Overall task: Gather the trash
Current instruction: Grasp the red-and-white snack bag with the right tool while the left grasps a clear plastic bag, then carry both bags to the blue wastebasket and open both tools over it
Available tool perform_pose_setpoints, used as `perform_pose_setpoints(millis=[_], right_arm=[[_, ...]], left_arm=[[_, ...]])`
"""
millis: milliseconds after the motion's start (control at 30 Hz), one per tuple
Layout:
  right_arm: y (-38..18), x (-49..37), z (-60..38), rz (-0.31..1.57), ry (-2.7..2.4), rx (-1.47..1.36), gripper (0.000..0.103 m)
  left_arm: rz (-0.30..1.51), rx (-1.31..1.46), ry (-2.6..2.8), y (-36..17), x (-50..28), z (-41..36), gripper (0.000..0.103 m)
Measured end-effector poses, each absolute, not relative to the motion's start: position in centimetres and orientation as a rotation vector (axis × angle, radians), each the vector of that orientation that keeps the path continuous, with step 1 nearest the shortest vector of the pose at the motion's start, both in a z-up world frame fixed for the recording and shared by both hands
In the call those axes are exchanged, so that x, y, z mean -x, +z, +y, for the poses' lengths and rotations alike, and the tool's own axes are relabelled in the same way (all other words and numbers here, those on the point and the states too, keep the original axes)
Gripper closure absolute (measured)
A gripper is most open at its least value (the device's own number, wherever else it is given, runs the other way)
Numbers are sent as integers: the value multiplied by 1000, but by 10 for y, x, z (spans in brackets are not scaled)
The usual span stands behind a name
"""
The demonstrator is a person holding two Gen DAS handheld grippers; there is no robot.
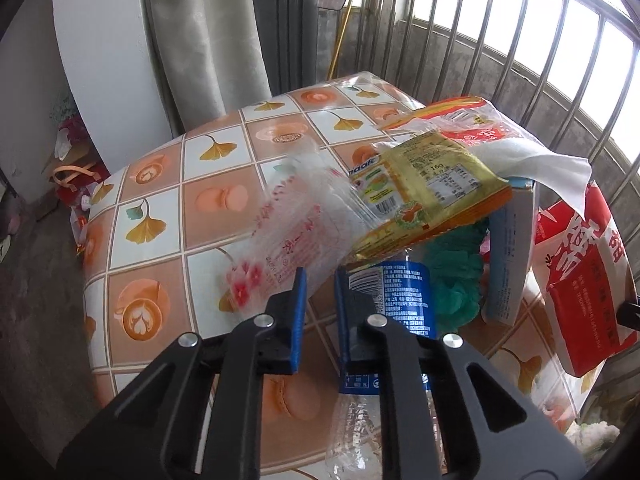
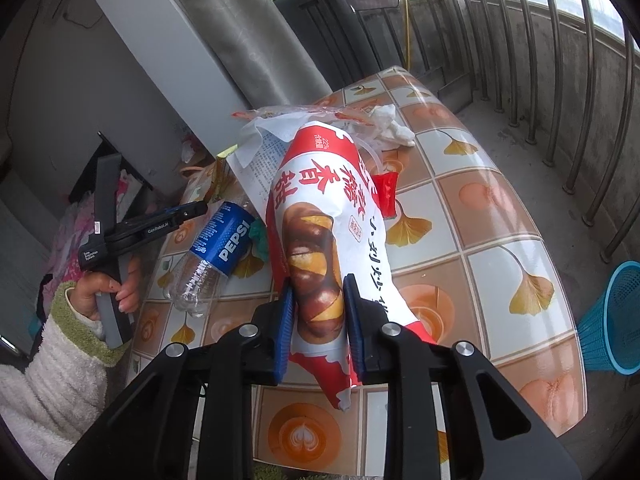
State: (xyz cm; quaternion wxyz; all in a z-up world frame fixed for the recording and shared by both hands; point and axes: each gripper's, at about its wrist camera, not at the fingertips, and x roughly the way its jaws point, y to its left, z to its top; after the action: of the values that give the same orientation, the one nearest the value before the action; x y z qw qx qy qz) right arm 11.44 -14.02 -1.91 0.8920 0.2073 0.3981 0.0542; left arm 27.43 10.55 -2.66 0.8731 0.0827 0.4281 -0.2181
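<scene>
Red-and-white paper chestnut bag [image 2: 316,240] sits clenched in the right claw [image 2: 318,320], its long end overhanging the bench [image 2: 500,216] ahead, so it may sag or tear. Left claw [image 1: 320,312] is nearly closed; whether it pinches the clear plastic wrapper [image 1: 296,224] just ahead I cannot tell, and thin film could slip free.

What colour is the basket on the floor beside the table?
Light blue mesh basket; it shows only in the right wrist view, at the right edge.
</scene>
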Motion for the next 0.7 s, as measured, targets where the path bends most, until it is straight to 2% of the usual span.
perform_pose_setpoints(millis=[267, 700], right_arm=[[-9, -96, -151, 798, 97, -439, 80], [-12, -61, -193, 722, 160, -706, 85]], left_arm=[[833, -161, -442, -13, -264, 114, 102], [687, -37, -407, 54, -198, 148, 103]])
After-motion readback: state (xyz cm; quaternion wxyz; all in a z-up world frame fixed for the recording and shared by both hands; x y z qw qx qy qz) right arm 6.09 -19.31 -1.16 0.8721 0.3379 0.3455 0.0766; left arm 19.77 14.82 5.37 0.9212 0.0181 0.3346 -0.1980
